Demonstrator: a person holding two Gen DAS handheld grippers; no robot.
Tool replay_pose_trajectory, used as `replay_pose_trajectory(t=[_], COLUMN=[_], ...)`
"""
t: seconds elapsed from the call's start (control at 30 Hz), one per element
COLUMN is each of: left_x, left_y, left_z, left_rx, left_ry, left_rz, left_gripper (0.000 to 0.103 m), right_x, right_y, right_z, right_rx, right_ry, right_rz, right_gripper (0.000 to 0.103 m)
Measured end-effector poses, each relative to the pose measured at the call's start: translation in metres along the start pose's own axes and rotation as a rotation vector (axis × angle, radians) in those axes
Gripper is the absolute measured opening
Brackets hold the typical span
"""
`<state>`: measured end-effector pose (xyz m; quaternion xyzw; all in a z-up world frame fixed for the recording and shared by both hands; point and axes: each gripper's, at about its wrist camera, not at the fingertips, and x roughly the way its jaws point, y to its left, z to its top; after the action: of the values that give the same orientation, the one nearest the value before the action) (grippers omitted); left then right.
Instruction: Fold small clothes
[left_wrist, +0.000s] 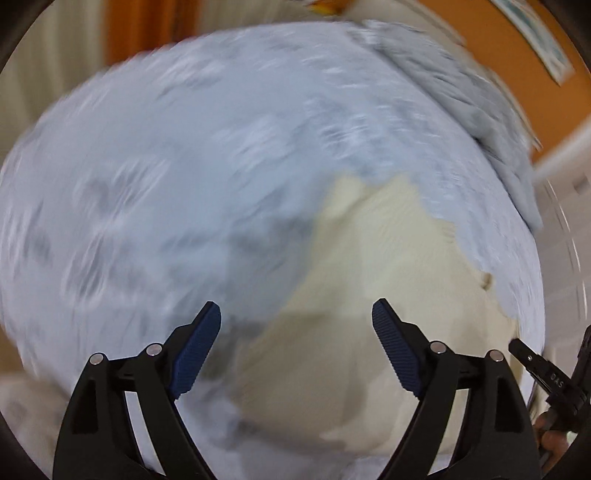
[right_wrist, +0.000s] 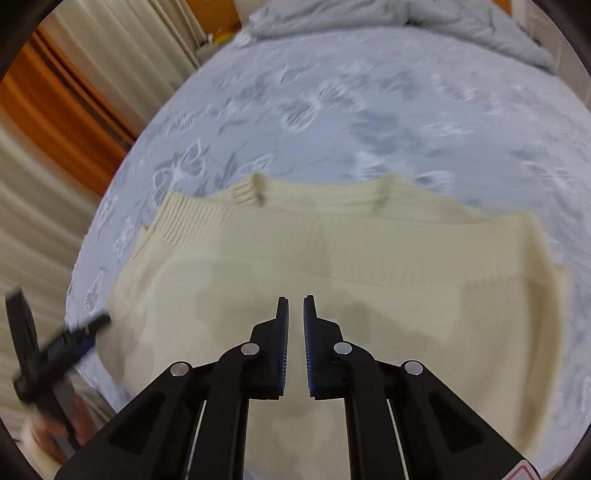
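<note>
Cream ribbed knit garment (right_wrist: 332, 266) lies flat on the pale-blue floral bedsheet (right_wrist: 332, 122), long axis left-right in the right wrist view, ribbed band at far edge. Crumpled grey duvet (right_wrist: 424, 22) beyond, well apart. Right gripper (right_wrist: 295, 306) clenched, empty, over the garment. Left gripper (left_wrist: 295, 314) released above its edge.

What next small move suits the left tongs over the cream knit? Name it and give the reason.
Probably lower the left tongs onto the near edge of the cream knit and close. They stand open with nothing between them, and the knit lies spread on the bedsheet, not yet folded.
</note>
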<state>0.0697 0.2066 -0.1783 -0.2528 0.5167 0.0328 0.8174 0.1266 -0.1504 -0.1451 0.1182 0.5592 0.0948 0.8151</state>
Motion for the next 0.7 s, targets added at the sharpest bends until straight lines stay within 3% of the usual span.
replay_pose_trajectory(t=[0.1,0.13,0.33,0.37,0.4,0.43,0.47,0.53,0.63,0.7], left_x=[0.01,0.013,0.019,0.02,0.02,0.026,0.03,0.027,0.003,-0.02], left_y=[0.028,0.034,0.027,0.025,0.024,0.023,0.024,0.022,0.004,-0.02], left_z=[-0.012,-0.016,-0.019,-0.018,-0.016,-0.016,-0.015,-0.013,-0.006,-0.001], left_rx=[-0.131,-0.163,-0.116,-0.115,-0.117,-0.133,-0.156,-0.174,-0.154,-0.088], left_ry=[0.04,0.045,0.049,0.057,0.064,0.108,0.14,0.134,0.104,0.061], left_rz=[-0.05,-0.09,-0.13,-0.15,-0.176,-0.25,-0.264,-0.28,-0.341,-0.372], left_gripper=[0.086,0.087,0.089,0.085,0.065,0.045,0.045,0.03,0.024,0.022], right_x=[0.038,0.058,0.072,0.074,0.076,0.076,0.077,0.078,0.08,0.081], right_y=[0.004,0.001,-0.014,-0.016,-0.014,-0.013,-0.011,-0.003,-0.002,-0.001], right_z=[0.018,0.019,0.016,0.016,0.016,0.015,0.015,0.016,0.018,0.018], right_rx=[0.041,0.056,0.207,0.213,0.217,0.216,0.206,0.176,0.147,0.148], right_ry=[0.091,0.163,0.198,0.204,0.207,0.209,0.209,0.201,0.19,0.183], right_rz=[-0.049,-0.055,0.012,0.014,0.012,0.006,-0.008,-0.039,-0.062,-0.055], right_gripper=[0.006,0.003,0.0,0.0,0.0,0.0,0.0,0.0,0.0,0.0])
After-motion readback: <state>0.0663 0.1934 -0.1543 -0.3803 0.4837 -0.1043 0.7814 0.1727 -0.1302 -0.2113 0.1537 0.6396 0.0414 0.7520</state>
